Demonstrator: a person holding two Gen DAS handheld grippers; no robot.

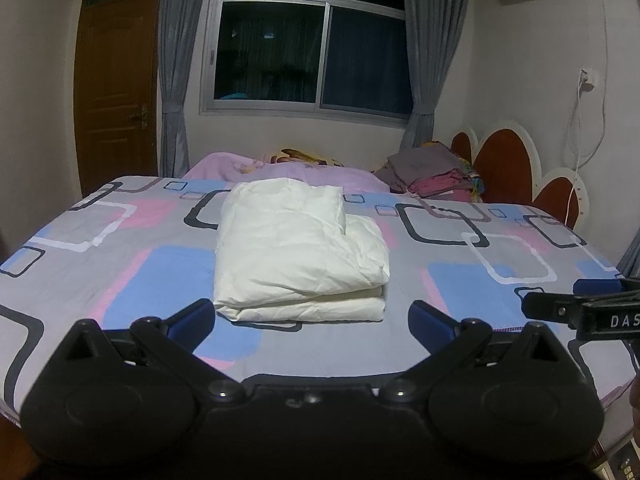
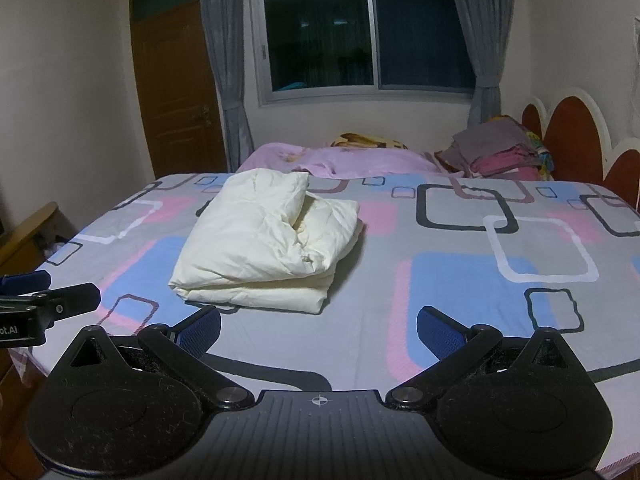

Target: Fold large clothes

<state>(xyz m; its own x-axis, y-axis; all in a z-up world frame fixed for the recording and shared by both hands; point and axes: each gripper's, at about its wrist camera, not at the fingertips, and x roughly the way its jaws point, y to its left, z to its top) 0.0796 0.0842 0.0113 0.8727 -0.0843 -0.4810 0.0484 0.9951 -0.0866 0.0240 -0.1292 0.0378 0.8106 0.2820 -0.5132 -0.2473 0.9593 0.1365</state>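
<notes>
A cream-white padded garment [image 1: 298, 248] lies folded into a thick rectangular bundle on the patterned bed sheet [image 1: 120, 264]. In the right wrist view the same garment [image 2: 264, 240] sits left of centre. My left gripper [image 1: 312, 318] is open just in front of the bundle's near edge, with nothing between its blue pads. My right gripper [image 2: 320, 330] is open too, held off the bundle's right front corner over bare sheet [image 2: 440, 280]. Each gripper's tip shows at the edge of the other's view.
A pink quilt [image 1: 288, 170] and a stack of folded clothes [image 1: 432, 174] lie at the far side of the bed by the red headboard [image 1: 504, 160]. A window, grey curtains and a brown door [image 1: 116, 92] stand behind. Wooden furniture [image 2: 28, 232] is left of the bed.
</notes>
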